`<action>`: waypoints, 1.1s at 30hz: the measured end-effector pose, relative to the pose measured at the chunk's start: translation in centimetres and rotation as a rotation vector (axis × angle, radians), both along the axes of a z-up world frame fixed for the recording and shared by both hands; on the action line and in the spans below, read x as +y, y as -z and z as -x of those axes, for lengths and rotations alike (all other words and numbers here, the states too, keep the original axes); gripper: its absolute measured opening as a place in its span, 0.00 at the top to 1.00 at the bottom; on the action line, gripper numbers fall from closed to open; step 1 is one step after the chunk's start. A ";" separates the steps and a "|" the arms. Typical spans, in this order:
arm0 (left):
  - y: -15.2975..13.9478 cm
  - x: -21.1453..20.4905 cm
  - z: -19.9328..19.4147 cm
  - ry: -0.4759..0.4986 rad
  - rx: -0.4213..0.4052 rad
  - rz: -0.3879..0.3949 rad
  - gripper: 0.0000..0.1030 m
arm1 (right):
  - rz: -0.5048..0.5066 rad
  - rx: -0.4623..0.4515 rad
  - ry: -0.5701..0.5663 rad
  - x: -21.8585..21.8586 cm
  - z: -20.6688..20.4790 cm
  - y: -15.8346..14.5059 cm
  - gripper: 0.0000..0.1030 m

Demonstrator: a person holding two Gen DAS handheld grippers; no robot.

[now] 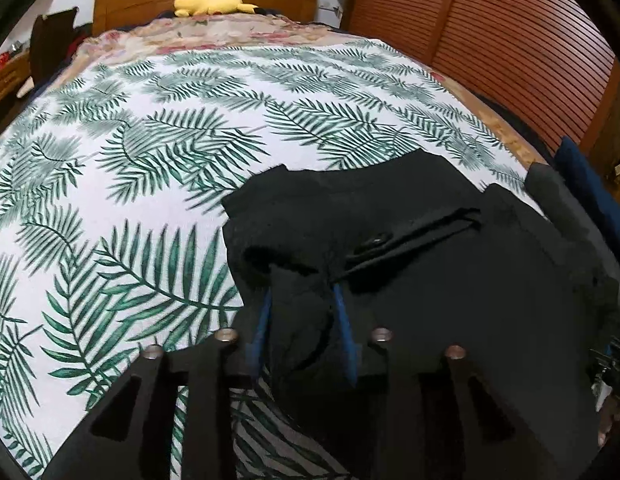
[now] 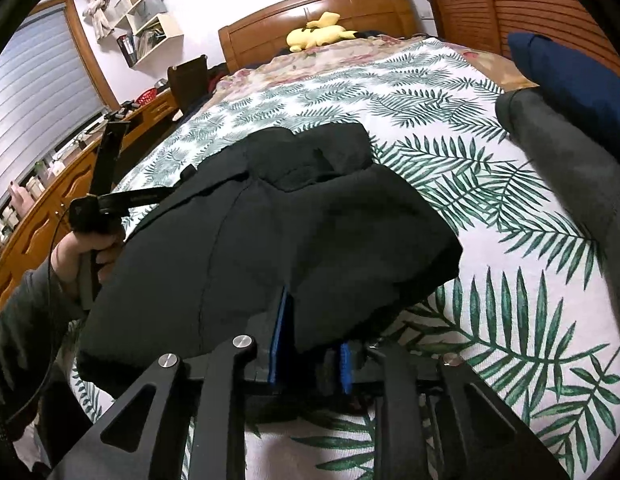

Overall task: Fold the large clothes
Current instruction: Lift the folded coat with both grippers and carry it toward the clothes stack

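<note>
Black garment (image 2: 269, 224) on bed (image 1: 149, 160), both tools gripping fabric

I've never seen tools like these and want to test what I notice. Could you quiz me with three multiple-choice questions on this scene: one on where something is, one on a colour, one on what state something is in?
1. Where does the yellow plush toy lie?
A. by the wooden headboard
B. on the black garment
C. on the wall shelf

2. What colour are the leaves on the bedspread?
A. red
B. green
C. orange

3. What is the left tool doing with the black garment?
A. hanging open, clear of it
B. closed on a fold of it
C. lying flat under a pillow

Answers:
1 A: the toy sits at the far end of the bed against the headboard.
2 B: green fronds on white.
3 B: dark cloth sits bunched between its blue fingers.
</note>
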State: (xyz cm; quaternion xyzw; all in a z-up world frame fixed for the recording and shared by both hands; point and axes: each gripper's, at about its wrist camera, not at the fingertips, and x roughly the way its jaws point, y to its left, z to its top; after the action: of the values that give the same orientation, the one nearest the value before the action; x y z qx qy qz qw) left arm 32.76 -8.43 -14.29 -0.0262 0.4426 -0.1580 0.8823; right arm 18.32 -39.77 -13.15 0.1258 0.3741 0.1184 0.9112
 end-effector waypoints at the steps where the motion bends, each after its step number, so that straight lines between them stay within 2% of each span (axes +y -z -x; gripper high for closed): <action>1: -0.3 -0.2 0.2 -0.006 -0.008 -0.015 0.80 | 0.002 -0.019 -0.008 0.1 0.0 -0.4 0.86; 5: -2.6 -0.9 1.9 -0.028 -0.093 -0.092 0.84 | 0.052 -0.098 -0.028 0.5 0.5 -2.5 0.90; 11: -7.7 -1.3 4.3 -0.023 -0.212 -0.086 0.85 | 0.053 -0.201 0.000 -1.2 2.2 -4.9 0.91; 18: -12.7 -5.0 5.8 0.010 -0.301 -0.092 0.86 | 0.052 -0.309 0.050 -4.3 5.2 -7.4 0.91; 21: -15.1 -7.3 6.2 0.034 -0.348 -0.084 0.86 | 0.099 -0.339 0.059 -5.6 6.2 -8.8 0.91; 30: -20.9 -16.9 5.5 0.146 -0.467 -0.020 0.87 | 0.316 -0.470 0.116 -11.1 10.2 -16.1 0.92; 33: -22.4 -19.9 5.0 0.167 -0.494 0.016 0.87 | 0.403 -0.464 0.159 -13.2 10.0 -18.1 0.92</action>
State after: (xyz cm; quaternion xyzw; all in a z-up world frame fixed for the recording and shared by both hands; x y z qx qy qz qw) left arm 27.75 -28.35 8.09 0.0430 0.2129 -0.2354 0.9473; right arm 8.35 -53.01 4.98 -0.0586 0.1613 -0.0042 0.9852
